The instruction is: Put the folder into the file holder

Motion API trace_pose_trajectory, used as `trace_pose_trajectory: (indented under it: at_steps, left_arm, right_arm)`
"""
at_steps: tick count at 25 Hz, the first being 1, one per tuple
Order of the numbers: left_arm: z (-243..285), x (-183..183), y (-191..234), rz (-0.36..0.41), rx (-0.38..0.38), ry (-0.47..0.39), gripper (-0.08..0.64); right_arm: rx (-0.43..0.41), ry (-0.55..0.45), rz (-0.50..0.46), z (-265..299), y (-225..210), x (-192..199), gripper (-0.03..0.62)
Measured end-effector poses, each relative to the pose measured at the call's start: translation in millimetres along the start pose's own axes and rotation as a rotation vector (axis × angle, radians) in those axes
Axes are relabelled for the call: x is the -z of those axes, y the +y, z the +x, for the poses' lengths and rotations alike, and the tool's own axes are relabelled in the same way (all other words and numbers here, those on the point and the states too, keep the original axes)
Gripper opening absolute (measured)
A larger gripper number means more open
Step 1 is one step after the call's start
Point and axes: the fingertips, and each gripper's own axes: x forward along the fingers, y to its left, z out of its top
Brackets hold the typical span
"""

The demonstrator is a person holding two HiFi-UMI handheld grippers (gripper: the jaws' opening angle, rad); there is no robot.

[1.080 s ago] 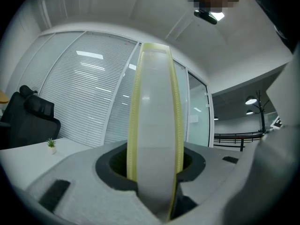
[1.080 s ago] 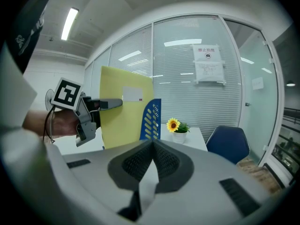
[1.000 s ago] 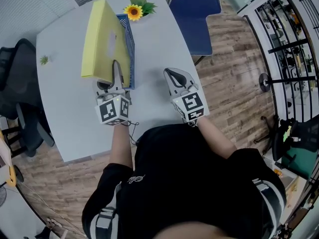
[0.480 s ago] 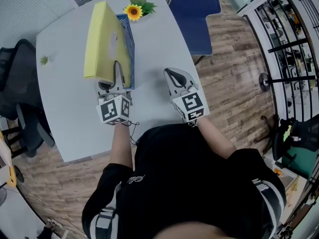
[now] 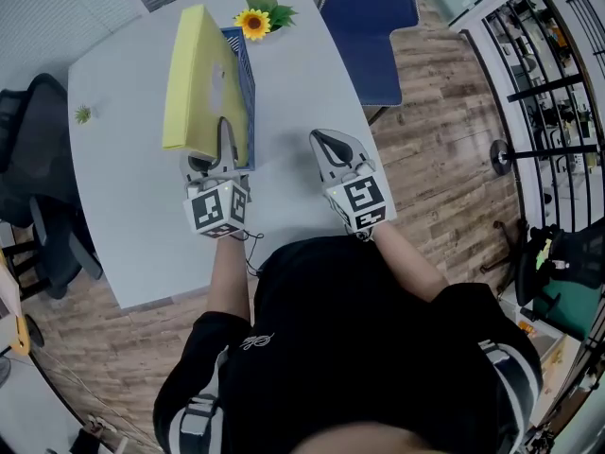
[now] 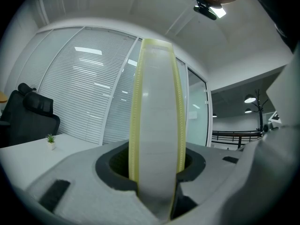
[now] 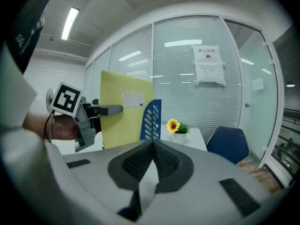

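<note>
1. Our left gripper (image 5: 223, 132) is clamped on the near edge of the yellow folder (image 5: 194, 74). Gripping there lets us stand it on edge and steer it.
2. The folder is upright, leaning a little left, against the left side of the blue file holder (image 5: 245, 83). We cannot tell whether its lower edge is inside.
3. Our right gripper (image 5: 329, 145) has its jaws together on nothing. It is parked over the table (image 5: 293, 74) right of the holder, out of the folder's way.
4. We judge the insertion is under way but not finished.
</note>
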Motion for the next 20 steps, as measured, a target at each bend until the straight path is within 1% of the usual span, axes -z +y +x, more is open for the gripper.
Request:
trace_pose_trajectory:
  at_steps: [20]
  left_arm:
    - [1, 17, -1, -0.004, 0.002, 0.043, 0.186]
  right_arm:
    - [-0.011, 0.001, 0.001, 3, 2, 0, 0.005]
